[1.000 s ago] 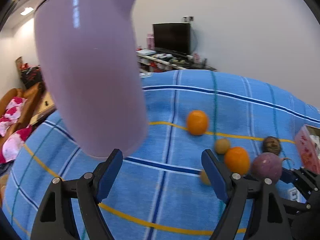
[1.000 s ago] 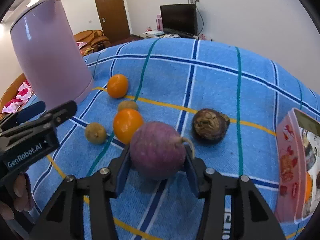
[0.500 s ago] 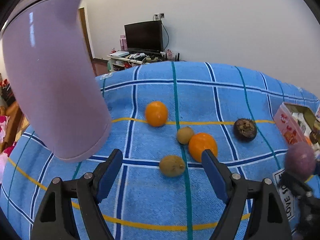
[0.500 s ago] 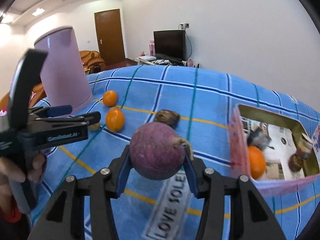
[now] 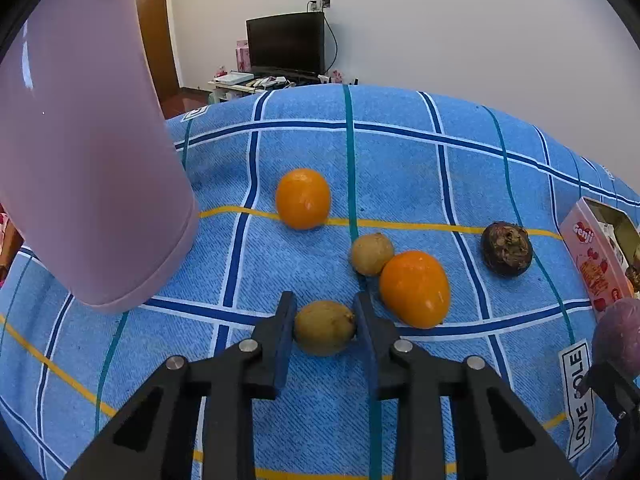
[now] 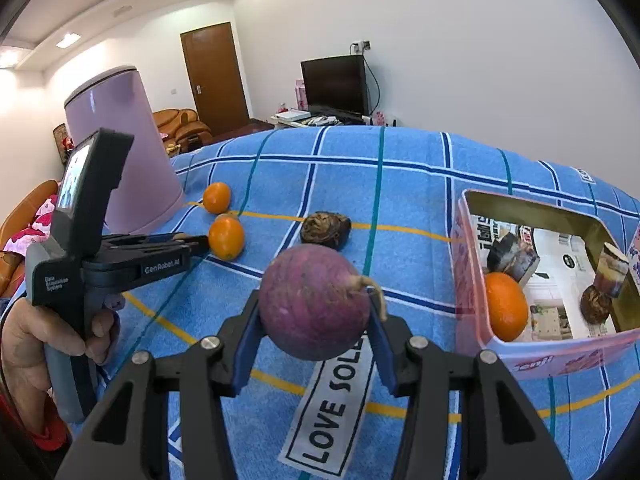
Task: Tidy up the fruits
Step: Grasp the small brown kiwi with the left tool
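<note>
On the blue checked cloth (image 5: 400,152) lie two oranges (image 5: 303,198) (image 5: 414,288), a small brown fruit (image 5: 372,254) and a dark wrinkled fruit (image 5: 506,248). My left gripper (image 5: 324,305) is closing its jaws, and both pads touch another small brown fruit (image 5: 324,327) resting on the cloth. The right gripper (image 6: 314,312) is shut on a round purple fruit (image 6: 308,292), held above the cloth just left of the pink tin box (image 6: 468,280). An orange (image 6: 506,306) and a dark fruit (image 6: 596,304) sit inside that box.
A tall lavender jug (image 5: 88,160) stands at the left of the cloth, close to the left gripper. A "LOVE SOLE" label (image 6: 340,400) is sewn on the cloth under the right gripper. A hand (image 6: 36,344) holds the left gripper's handle. A TV and door lie beyond.
The left gripper came forward and down onto the near brown fruit, and its jaws closed in on it. The right gripper carried the purple fruit rightward to beside the box, then held still.
</note>
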Demonstrator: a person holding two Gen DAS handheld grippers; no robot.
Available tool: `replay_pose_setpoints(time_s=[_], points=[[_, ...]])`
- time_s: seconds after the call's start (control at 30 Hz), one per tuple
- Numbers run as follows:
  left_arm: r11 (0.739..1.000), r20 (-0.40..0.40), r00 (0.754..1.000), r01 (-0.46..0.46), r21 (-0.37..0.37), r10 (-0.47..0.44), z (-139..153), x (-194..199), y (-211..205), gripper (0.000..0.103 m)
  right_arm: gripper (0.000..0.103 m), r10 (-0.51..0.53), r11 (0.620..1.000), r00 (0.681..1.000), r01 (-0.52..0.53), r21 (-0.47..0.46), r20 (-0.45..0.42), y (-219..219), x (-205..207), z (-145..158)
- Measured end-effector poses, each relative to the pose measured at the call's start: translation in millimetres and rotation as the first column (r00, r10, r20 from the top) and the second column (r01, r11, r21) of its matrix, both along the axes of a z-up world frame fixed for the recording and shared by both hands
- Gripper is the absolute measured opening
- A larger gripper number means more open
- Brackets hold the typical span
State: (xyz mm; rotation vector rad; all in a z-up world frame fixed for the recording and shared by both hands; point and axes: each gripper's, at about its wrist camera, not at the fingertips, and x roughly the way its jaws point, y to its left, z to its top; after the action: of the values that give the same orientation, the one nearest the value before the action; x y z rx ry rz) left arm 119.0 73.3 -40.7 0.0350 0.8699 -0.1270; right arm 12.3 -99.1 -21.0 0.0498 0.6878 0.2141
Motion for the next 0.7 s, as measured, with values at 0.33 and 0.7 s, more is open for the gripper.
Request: replay_pose_setpoints(time_s=[0.33, 0.7], points=[[0.983, 0.288, 0.954, -0.031, -0.179, 0.083, 43, -35, 22, 0.031, 0.052, -0.014, 1.0, 0.997, 0.013, 0.01, 0.08, -6, -10, 10], [0.974, 0.44, 0.897, 0.068, -0.218, 0.036, 64, -64, 9, 0.031, 0.052, -0.091, 0.993, 0.964, 0.108, -0.055, 0.249, -21, -24, 36]])
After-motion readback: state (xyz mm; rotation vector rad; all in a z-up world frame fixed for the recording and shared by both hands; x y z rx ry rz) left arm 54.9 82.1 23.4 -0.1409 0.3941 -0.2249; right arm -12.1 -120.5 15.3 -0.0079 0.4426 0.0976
